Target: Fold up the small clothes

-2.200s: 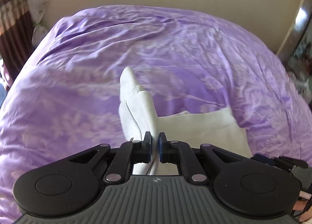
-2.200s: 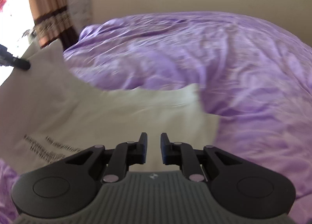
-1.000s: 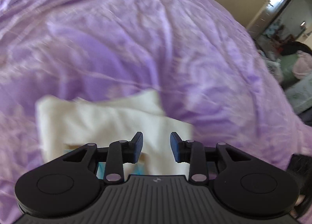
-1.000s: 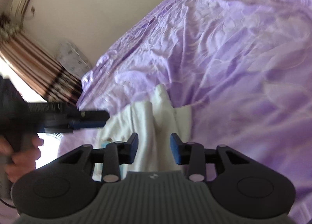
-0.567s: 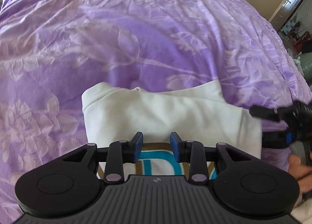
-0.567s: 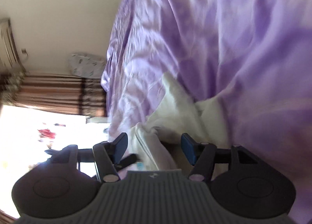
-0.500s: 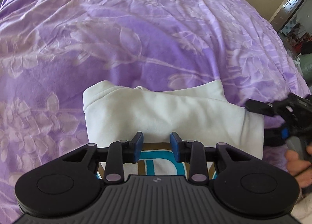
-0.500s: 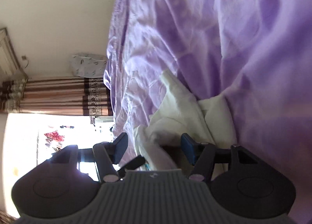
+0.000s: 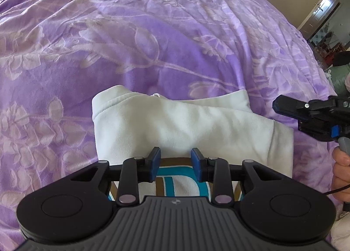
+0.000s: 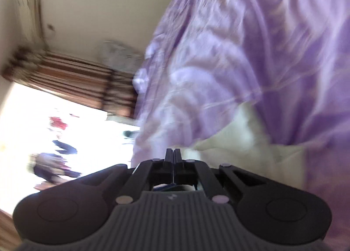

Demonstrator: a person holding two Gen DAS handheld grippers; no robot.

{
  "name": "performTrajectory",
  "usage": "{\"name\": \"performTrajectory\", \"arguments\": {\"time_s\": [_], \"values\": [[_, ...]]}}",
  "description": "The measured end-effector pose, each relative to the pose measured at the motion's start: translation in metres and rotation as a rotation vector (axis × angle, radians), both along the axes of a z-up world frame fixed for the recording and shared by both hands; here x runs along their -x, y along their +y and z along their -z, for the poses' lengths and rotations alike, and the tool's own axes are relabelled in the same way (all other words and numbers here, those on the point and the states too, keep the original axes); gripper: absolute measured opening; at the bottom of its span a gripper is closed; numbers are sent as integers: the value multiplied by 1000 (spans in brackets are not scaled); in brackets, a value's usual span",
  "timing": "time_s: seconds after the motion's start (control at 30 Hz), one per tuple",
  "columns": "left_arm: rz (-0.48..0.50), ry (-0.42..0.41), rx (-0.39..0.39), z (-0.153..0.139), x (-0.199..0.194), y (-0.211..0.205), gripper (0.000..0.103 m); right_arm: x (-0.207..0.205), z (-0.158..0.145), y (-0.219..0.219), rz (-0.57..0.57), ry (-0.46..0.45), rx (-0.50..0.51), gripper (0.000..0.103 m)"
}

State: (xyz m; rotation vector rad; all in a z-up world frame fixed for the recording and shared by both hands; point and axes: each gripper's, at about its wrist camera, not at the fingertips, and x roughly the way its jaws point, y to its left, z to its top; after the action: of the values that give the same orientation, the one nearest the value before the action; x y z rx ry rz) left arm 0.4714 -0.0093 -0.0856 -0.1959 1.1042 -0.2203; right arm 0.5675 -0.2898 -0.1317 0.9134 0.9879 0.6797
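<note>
Much bare bedspread [image 9: 153,32] around garment [image 9: 175,124]

A white garment [image 9: 183,128] lies folded into a rough rectangle on the purple bedspread [image 9: 153,38], teal-and-brown print showing at its near edge.

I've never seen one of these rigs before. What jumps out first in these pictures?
A folded white garment lies in the middle of a purple flowered bedspread, with a teal and brown print peeking out at its near edge. The left gripper hovers over that edge, jaws open. The right gripper, jaws shut, sits off the garment's right side, and its own blurred view catches a bright window with striped curtains.
</note>
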Motion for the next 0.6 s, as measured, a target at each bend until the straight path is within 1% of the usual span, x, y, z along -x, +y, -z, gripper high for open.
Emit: {"name": "performTrajectory", "arguments": {"time_s": [0.03,0.07,0.1,0.13,0.2,0.23,0.27,0.3,0.37,0.43,0.47,0.53,0.6], "values": [[2,1,0,-1,1,-1,38,4,-5,-3,31,-19,70,4],[6,3,2,-1,1,-1,38,7,-4,-9,61,-3,123,16],[9,7,-1,-2,2,-2,38,8,0,-18,87,41,145,33],[9,5,-6,-3,4,-2,38,11,9,-29,105,93,125,36],[13,4,-14,-4,7,-3,38,15,28,-45,96,192,17,37],[15,5,-19,-4,8,-3,38,17,37,-49,82,248,-44,39],[16,7,-25,-4,8,-3,38,20,45,-52,74,301,-97,46],[17,8,-29,-3,9,-3,38,23,53,-52,70,351,-119,53],[11,11,-30,-1,9,-2,38,24,64,-47,71,428,-103,56],[5,15,-27,-1,9,-2,38,22,77,-37,57,477,-172,56],[4,13,-28,-1,9,-3,38,19,81,-32,42,485,-213,56],[7,11,-28,-2,10,-3,38,12,83,-18,26,485,-235,56],[2,10,-26,-2,10,-2,38,4,80,-9,41,426,-254,56]]}}
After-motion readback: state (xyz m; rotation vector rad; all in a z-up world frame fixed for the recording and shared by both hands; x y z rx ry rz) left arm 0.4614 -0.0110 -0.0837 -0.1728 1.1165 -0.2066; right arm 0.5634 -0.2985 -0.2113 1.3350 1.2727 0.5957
